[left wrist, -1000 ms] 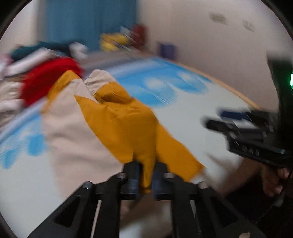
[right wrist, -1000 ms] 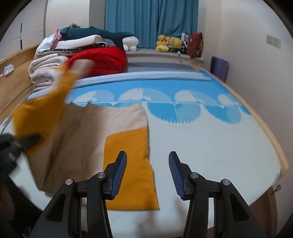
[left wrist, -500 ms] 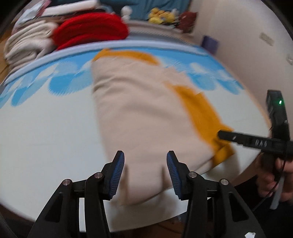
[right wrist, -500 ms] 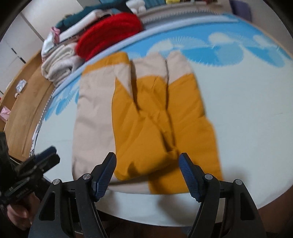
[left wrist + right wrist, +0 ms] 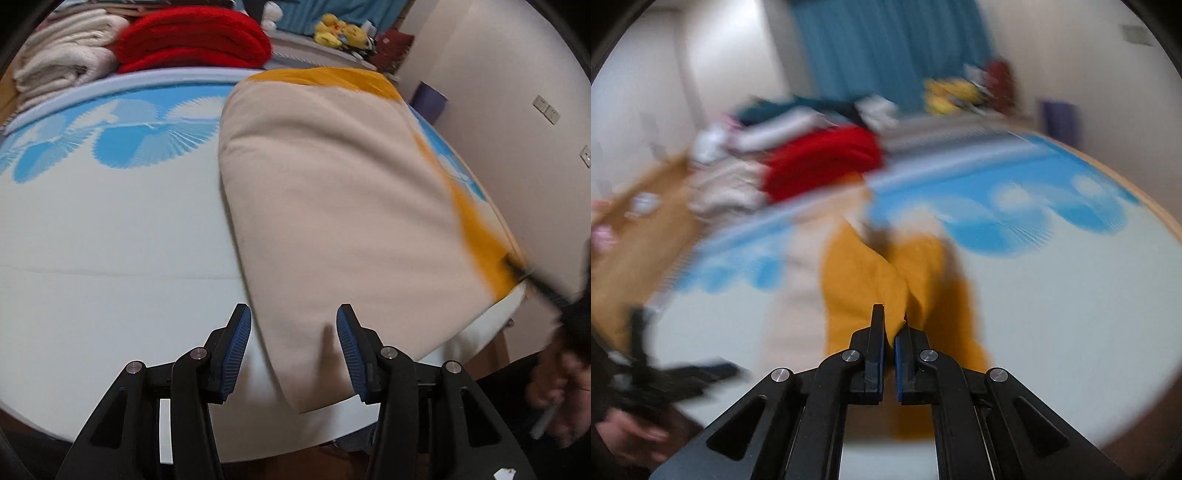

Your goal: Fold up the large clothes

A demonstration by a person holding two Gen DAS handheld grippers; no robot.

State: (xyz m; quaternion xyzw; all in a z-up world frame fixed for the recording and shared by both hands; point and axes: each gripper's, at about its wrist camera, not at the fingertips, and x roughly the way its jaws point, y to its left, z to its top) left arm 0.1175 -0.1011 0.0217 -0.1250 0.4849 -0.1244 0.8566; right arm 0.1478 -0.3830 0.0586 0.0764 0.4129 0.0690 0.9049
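Where pinched, soft garment (two-tone) bunches.

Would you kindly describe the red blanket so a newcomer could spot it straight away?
Start at the bed with its blue fan pattern and look to its far end, below the teal curtain. The red blanket lies folded there, the only bright red bundle, beside a cream stack.

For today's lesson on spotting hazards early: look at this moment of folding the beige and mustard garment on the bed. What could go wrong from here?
1. The right tongs are shut on only a thin pinch of the garment's mustard edge; it may slip out when lifted.
2. The left tongs stand open around the beige corner without pressing it, so a one-sided pull could skew the fold.
3. That corner lies near the bed's front edge and might slide off.
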